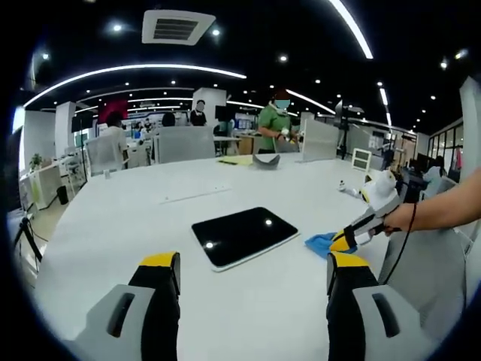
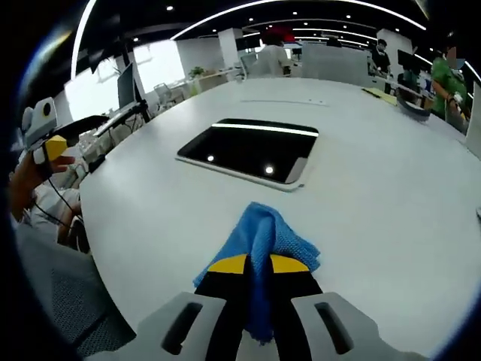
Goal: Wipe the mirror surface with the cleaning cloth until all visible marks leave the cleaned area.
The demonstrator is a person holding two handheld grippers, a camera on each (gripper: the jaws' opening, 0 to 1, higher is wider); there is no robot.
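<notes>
Right claw [image 2: 258, 265] pinching blue cleaning cloth [image 2: 261, 232] at lower centre; mirror [image 2: 250, 149] lying flat on white table [image 2: 376, 203] above it; left claw [image 1: 253, 268] spread, hovering

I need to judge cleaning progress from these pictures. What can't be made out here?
- Marks on the mirror: in both views it reflects dark ceiling and lights, so smudges are too faint to tell.
- The cleaning cloth: its lower part is hidden between the right hand-held gripper jaws; in the left gripper view that gripper partly covers it.

Bright ceiling strip lights [image 1: 135, 69] glint on the mirror [image 1: 244, 236]; fisheye-bent edges.
</notes>
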